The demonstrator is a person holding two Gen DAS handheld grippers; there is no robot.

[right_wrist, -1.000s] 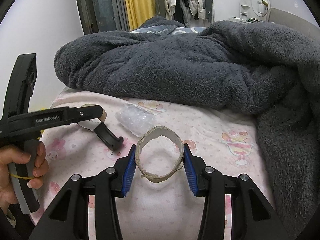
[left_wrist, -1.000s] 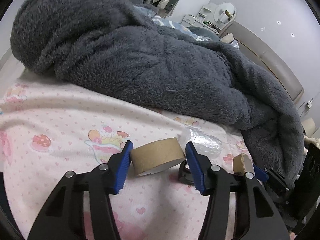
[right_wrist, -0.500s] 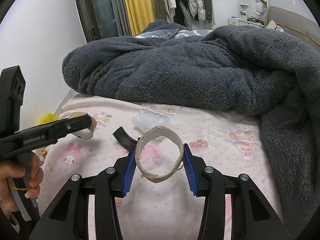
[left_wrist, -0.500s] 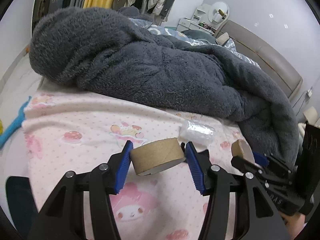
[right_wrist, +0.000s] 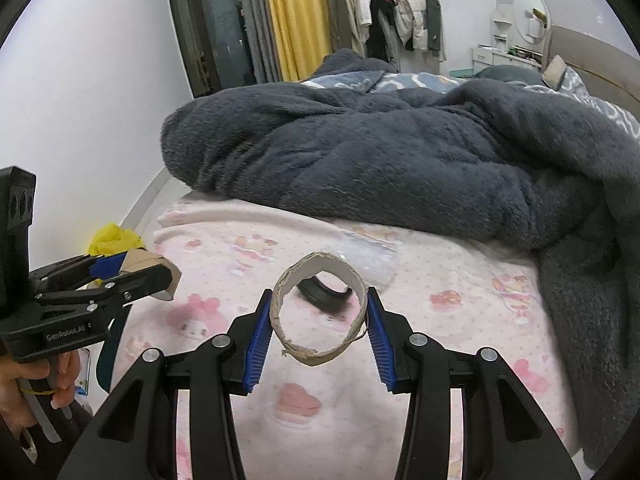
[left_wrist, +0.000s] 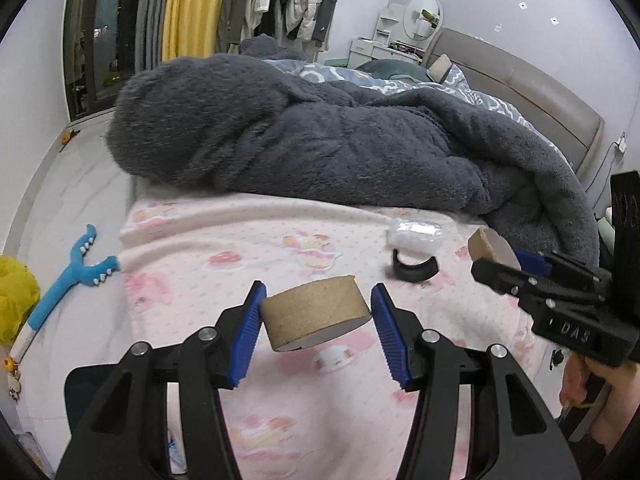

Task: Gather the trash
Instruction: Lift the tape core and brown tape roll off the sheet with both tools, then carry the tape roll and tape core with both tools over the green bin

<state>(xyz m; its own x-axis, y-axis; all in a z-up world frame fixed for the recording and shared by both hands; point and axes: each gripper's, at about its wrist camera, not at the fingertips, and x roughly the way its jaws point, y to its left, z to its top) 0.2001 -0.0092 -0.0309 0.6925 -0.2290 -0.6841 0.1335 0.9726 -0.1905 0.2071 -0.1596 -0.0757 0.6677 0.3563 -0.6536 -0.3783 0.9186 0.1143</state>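
Brown cardboard is in both grippers. The left gripper (left_wrist: 316, 320) squeezes a short cardboard roll (left_wrist: 316, 318) between its 2 blue pads, and the roll lies on its side, up off the bed. The right gripper (right_wrist: 319, 322) squeezes a thin cardboard ring (right_wrist: 319, 312), and you can look right through the hole. The ring's bottom edge is torn a bit.

Under both grippers is a pink blanket (left_wrist: 248, 248) with cartoon pictures on it. A black curved piece (left_wrist: 414, 268) lies on the pink blanket, and a clear crumpled plastic wrap (left_wrist: 414, 234) lies just behind it, touching it. In the right view the black piece shows through the ring's hole.

A big fluffy dark grey blanket (right_wrist: 380, 152) is piled on the bed behind them. On the floor beside the bed are a blue toy (left_wrist: 68, 276) with little white teeth and a yellow bag (left_wrist: 14, 296). A hand (right_wrist: 36, 384) holds the left gripper's handle.
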